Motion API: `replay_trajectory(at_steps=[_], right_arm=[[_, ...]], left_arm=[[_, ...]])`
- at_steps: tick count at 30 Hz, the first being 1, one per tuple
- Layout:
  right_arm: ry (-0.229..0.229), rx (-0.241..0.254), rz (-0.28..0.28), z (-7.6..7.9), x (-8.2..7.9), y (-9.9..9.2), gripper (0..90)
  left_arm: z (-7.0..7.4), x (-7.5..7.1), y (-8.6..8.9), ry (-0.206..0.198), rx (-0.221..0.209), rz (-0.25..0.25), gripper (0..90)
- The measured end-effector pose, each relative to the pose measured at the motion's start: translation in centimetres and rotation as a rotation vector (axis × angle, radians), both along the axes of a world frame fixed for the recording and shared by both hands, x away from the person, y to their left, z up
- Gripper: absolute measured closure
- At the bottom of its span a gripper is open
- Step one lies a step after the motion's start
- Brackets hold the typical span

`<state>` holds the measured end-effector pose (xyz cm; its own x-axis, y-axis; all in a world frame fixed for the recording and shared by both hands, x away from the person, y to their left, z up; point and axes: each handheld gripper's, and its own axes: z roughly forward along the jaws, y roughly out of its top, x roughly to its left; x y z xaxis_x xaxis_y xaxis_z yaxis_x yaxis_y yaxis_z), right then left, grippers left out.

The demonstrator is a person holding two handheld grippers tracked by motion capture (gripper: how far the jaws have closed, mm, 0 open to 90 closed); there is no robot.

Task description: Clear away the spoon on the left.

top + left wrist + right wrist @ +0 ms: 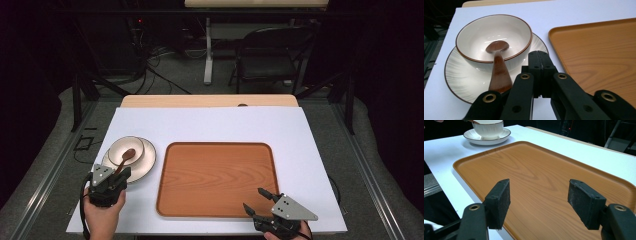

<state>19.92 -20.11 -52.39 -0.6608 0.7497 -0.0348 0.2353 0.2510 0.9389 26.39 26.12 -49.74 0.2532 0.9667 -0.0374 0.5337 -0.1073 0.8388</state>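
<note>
A white bowl (pixel 126 149) with a brown rim stands on a white plate (pixel 146 162) at the table's left. A brown wooden spoon (pixel 126 156) rests in it, handle sloping over the near rim. In the left gripper view the bowl (pixel 494 37), plate (pixel 459 75) and spoon (pixel 499 72) are close up. My left gripper (pixel 539 56) is shut with nothing between its jaws, just right of the spoon handle. In the high view it (pixel 121 173) sits at the plate's near edge. My right gripper (pixel 253 198) hangs open over the near right corner of the wooden tray (pixel 215 180), jaws (pixel 539 195) wide apart and holding nothing.
The tray (pixel 529 167) lies bare in the middle of the white table top (pixel 210 125). A wooden board (pixel 210 101) edges the far side. Beyond the table stand a black chair (pixel 270 55) and cables on the floor.
</note>
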Motion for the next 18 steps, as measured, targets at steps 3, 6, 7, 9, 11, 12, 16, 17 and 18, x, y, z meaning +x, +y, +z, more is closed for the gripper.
replay_trajectory(at_steps=[3,6,7,9,11,12,16,17,18], right_arm=[[-0.001,0.002,-0.001,0.0,0.0,0.0,34.2],[0.002,0.003,-0.001,0.0,0.0,-0.1,34.3],[0.002,0.002,0.000,0.0,0.0,0.0,34.3],[-0.002,0.001,0.001,0.0,0.0,-0.1,34.3],[-0.003,0.003,0.000,0.0,0.0,-0.1,34.3],[-0.003,0.002,0.000,0.0,0.0,-0.1,34.3],[-0.003,0.002,-0.001,0.1,0.0,-0.1,34.4],[-0.003,0.002,-0.001,0.1,0.0,-0.1,34.4],[-0.004,0.000,-0.001,0.1,0.0,-0.1,34.5]], left_arm=[[0.0,0.1,0.4,0.001,0.000,0.012,89.7],[0.0,0.2,1.2,0.003,-0.002,0.039,89.7],[0.0,0.2,1.2,0.003,-0.002,0.039,89.7],[0.0,0.3,1.5,0.004,-0.003,0.050,89.7],[0.0,0.3,1.8,0.004,-0.002,0.061,89.7],[-0.1,0.4,2.2,0.005,-0.005,0.071,89.7],[-0.2,0.5,2.8,-0.002,-0.020,0.092,89.7],[-0.2,0.5,2.8,-0.002,-0.020,0.092,89.7],[-0.3,0.5,3.3,-0.010,-0.026,0.105,89.6]])
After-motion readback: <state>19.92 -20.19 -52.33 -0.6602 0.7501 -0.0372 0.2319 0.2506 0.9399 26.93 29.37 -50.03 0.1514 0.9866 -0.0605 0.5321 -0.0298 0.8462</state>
